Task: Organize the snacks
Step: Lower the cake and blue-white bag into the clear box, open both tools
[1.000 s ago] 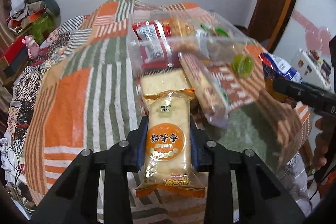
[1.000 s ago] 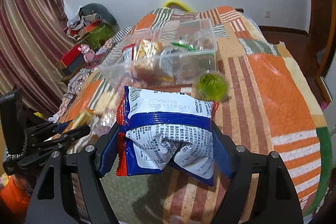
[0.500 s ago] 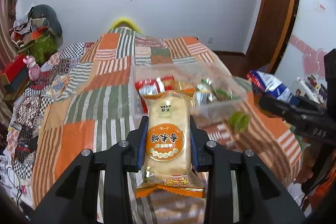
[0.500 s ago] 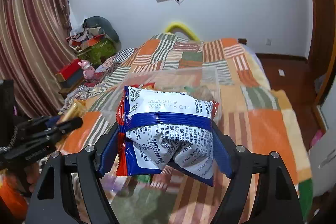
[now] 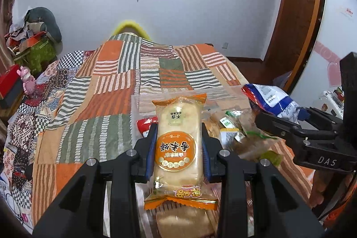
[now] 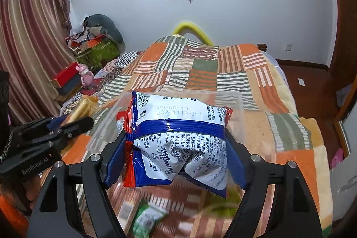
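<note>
My left gripper (image 5: 178, 148) is shut on an orange-and-cream rice cracker packet (image 5: 178, 139), held lengthwise between the pads. My right gripper (image 6: 176, 148) is shut on a puffy blue, white and red snack bag (image 6: 178, 137), back side up. Both hang above the near end of a clear plastic bin (image 5: 142, 102) on the bed, which holds several snack packets (image 5: 232, 126). The right gripper with its bag (image 5: 272, 102) shows at the right of the left wrist view. The left gripper (image 6: 67, 124) shows at the left of the right wrist view.
A striped patchwork blanket (image 5: 107, 104) covers the bed. A green-wrapped snack (image 6: 147, 215) and a green jelly cup (image 5: 271, 157) lie near the bin. Clutter, a red box (image 6: 67, 77) and a pink toy (image 5: 28, 81) stand at the left. A wooden door (image 5: 296, 21) is at the right.
Both grippers rose and tilted up with their packets still held. The bin and loose snacks slid lower in view, and the wall screens came into sight.
</note>
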Demonstrator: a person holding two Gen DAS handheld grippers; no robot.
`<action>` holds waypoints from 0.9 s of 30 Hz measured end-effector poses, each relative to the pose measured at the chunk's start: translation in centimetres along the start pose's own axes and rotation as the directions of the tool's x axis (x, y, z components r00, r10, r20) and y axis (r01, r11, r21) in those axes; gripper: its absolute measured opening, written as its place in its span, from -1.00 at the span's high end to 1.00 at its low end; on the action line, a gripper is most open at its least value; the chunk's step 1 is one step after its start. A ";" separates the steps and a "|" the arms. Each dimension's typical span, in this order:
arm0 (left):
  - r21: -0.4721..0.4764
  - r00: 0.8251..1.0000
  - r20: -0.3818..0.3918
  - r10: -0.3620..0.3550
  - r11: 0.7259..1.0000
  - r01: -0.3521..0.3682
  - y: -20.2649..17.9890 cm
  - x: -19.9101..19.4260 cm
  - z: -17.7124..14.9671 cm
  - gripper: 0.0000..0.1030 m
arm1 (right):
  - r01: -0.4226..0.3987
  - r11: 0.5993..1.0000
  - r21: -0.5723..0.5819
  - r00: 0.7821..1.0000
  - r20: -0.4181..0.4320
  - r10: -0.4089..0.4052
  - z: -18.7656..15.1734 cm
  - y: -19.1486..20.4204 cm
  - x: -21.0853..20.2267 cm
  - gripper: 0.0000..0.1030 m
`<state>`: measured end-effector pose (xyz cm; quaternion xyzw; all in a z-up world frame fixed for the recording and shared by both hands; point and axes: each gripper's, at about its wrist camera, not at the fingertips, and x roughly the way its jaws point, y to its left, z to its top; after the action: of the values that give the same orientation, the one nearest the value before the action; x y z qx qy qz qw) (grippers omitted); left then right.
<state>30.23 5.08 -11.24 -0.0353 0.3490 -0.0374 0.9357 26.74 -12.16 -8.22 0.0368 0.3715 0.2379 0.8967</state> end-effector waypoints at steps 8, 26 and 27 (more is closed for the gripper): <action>0.002 0.999 -0.046 0.011 1.000 -0.011 0.8 4.9 1.2 0.34 | 0.031 0.999 -0.006 0.999 -0.027 -0.031 1.7 -0.4 3.5 -0.47; 0.024 0.988 -0.150 0.021 1.000 -0.017 1.3 10.0 2.3 0.17 | -0.005 1.000 -0.014 0.991 -0.134 0.004 2.7 -1.0 7.7 -0.58; 0.023 0.989 -0.149 0.022 1.000 -0.019 1.4 9.9 2.3 0.08 | -0.010 1.000 -0.010 0.990 -0.138 0.009 2.8 -1.2 7.8 -0.58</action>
<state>39.30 5.63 -16.10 -0.0186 0.4178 -0.0340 0.9077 33.90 -9.42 -11.55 0.0174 0.4311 0.2459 0.8680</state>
